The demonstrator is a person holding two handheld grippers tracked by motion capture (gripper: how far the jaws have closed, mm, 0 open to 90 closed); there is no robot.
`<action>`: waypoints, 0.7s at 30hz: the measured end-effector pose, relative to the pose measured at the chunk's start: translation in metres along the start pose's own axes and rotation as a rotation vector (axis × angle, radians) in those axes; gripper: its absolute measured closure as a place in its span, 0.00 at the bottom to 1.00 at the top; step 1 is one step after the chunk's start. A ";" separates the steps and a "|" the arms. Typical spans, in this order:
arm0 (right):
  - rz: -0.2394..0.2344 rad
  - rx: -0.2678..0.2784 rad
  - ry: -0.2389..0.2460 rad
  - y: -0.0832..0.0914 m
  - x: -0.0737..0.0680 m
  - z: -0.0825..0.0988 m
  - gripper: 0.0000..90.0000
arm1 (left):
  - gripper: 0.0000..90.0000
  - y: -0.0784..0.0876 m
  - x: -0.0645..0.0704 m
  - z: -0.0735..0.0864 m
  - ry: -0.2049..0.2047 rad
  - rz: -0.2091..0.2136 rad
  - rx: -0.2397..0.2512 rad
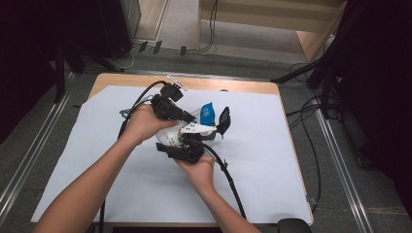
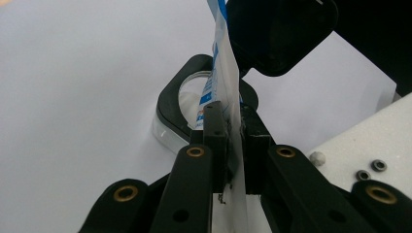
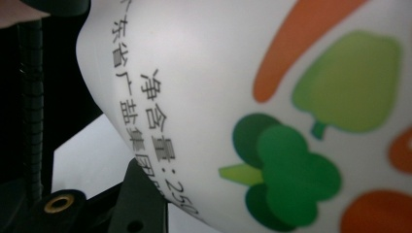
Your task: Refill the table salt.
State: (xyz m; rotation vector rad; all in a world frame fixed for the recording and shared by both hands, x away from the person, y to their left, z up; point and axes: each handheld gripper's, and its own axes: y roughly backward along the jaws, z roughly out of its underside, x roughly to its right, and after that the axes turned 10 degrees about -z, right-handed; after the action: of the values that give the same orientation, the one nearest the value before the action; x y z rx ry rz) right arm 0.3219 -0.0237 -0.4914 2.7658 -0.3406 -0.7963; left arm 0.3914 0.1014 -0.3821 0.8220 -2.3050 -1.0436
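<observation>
Closest to the lens, the left gripper (image 2: pixel 233 126) has its two black jaws pressed together on the thin edge of one white-and-blue printed pouch (image 2: pixel 221 73), which rises straight up from between them. Just beyond the jaws lies one black container (image 2: pixel 170 104) with an open round mouth, its black flip lid (image 2: pixel 282 34) above. The right gripper (image 1: pixel 182 148) hugs the pouch's vegetable-printed side (image 3: pixel 272 97); I cannot tell whether its jaws pinch. Both hover over the white table sheet (image 1: pixel 272 165).
</observation>
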 end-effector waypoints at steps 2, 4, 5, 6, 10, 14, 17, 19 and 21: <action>-0.005 0.006 -0.007 0.000 0.000 0.000 0.68 | 0.95 0.000 0.000 0.000 0.006 -0.001 0.007; -0.008 0.008 -0.009 0.000 0.000 -0.001 0.68 | 0.95 0.000 0.000 0.000 0.003 0.000 0.007; -0.007 0.009 -0.009 0.000 0.000 -0.001 0.68 | 0.95 0.000 0.000 0.000 0.004 0.000 0.007; -0.008 0.009 -0.010 0.000 0.000 -0.001 0.68 | 0.95 0.001 0.000 0.000 0.003 -0.001 0.006; -0.010 0.013 -0.012 0.000 0.000 -0.001 0.68 | 0.95 0.001 -0.001 0.000 0.007 0.000 0.008; -0.008 0.011 -0.007 0.000 0.000 -0.002 0.68 | 0.95 0.002 -0.002 0.000 0.008 -0.001 0.011; -0.007 0.001 0.002 -0.001 0.000 -0.003 0.68 | 0.96 0.003 -0.002 0.000 0.010 -0.004 0.013; -0.005 -0.005 0.008 -0.001 0.000 -0.004 0.68 | 0.96 0.003 -0.003 0.000 0.010 -0.002 0.014; -0.001 -0.012 0.016 -0.002 -0.001 -0.005 0.67 | 0.96 0.004 -0.003 0.000 0.010 -0.002 0.013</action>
State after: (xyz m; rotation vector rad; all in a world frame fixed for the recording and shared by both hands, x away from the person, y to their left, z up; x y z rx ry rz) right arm 0.3240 -0.0211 -0.4875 2.7600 -0.3300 -0.7742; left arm 0.3924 0.1056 -0.3800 0.8324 -2.3054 -1.0245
